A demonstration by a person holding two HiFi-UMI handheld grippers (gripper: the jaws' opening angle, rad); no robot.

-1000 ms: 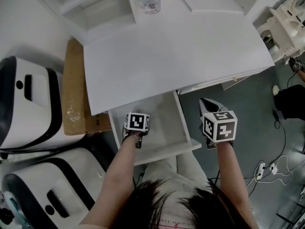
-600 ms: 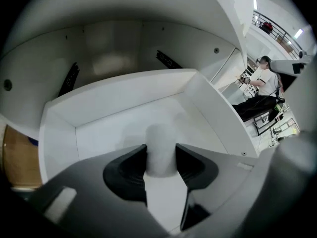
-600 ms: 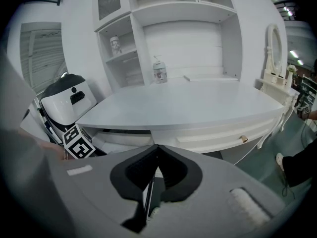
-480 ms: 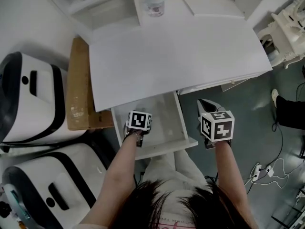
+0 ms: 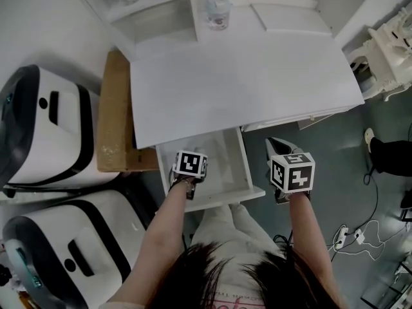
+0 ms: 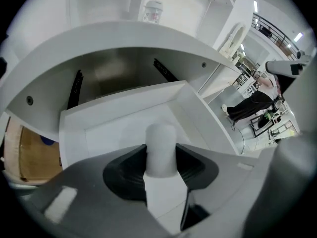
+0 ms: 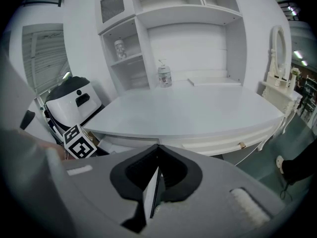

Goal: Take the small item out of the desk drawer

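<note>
**A:** Where is the small white cylindrical item (image 6: 161,140) to be found?

**B:** It is clamped between the jaws of the left gripper (image 6: 162,160), above the floor of the open white drawer (image 5: 247,172). Its rounded end is seen sticking out past the jaw tips, towards that floor. A grip across the sides is judged to keep it from slipping.

**A:** And the right gripper (image 7: 156,177)?

**B:** Its jaws are pressed together with nothing between them. It is held just right of the drawer, outside its wall, probably so that the drawer is left free.

**A:** How far along is the task judged to be?

**B:** The item appears lifted off the floor but not yet carried away from over the drawer.
</note>
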